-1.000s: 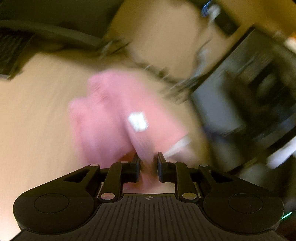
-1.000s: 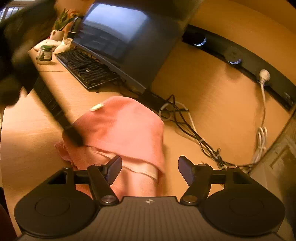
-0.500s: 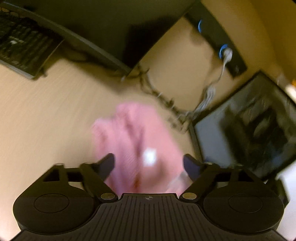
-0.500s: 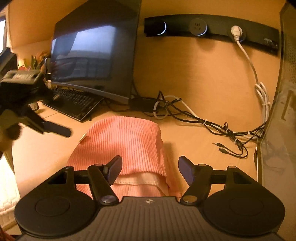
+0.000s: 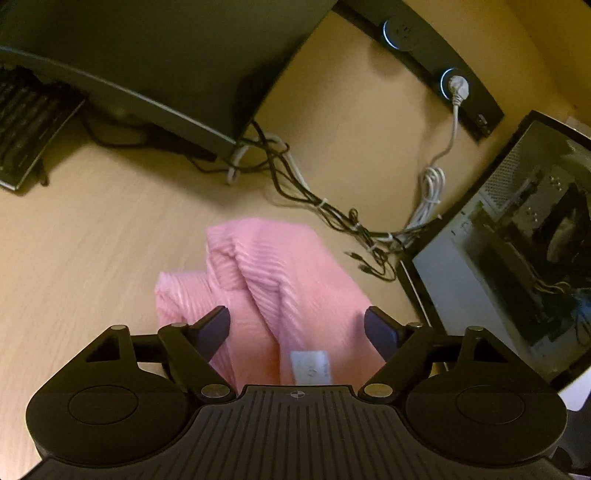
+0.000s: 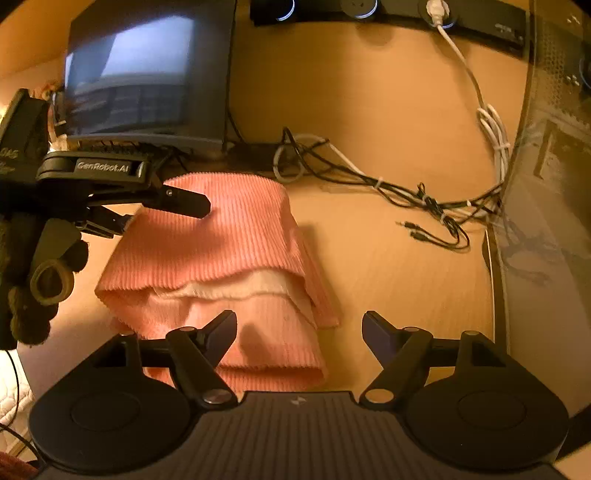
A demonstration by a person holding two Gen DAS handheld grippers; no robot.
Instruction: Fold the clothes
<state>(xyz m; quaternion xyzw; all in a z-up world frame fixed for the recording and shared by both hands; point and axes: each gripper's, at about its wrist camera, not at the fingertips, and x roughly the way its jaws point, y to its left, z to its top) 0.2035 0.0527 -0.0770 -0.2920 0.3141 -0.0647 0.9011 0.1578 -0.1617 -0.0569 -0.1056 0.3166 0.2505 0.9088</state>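
A pink ribbed garment (image 6: 221, 251) lies folded in layers on the wooden desk (image 6: 388, 266), with a paler inner layer showing at its near edge. In the left wrist view the garment (image 5: 266, 280) lies bunched with a white label (image 5: 310, 367) near my left gripper (image 5: 297, 325), which is open and empty just above it. My right gripper (image 6: 299, 328) is open and empty over the garment's near right corner. The left gripper also shows in the right wrist view (image 6: 173, 201), hovering over the garment's far left part.
A monitor (image 6: 147, 77) and keyboard (image 5: 26, 122) stand at the back left. A tangle of cables (image 6: 406, 192) lies behind the garment. A glass-sided computer case (image 5: 517, 243) stands at the right. A socket strip (image 6: 388, 7) runs along the back wall.
My left gripper let go of the garment, opened and drew back above it. The garment now lies flat in folded layers. My right gripper tilted down toward the near edge.
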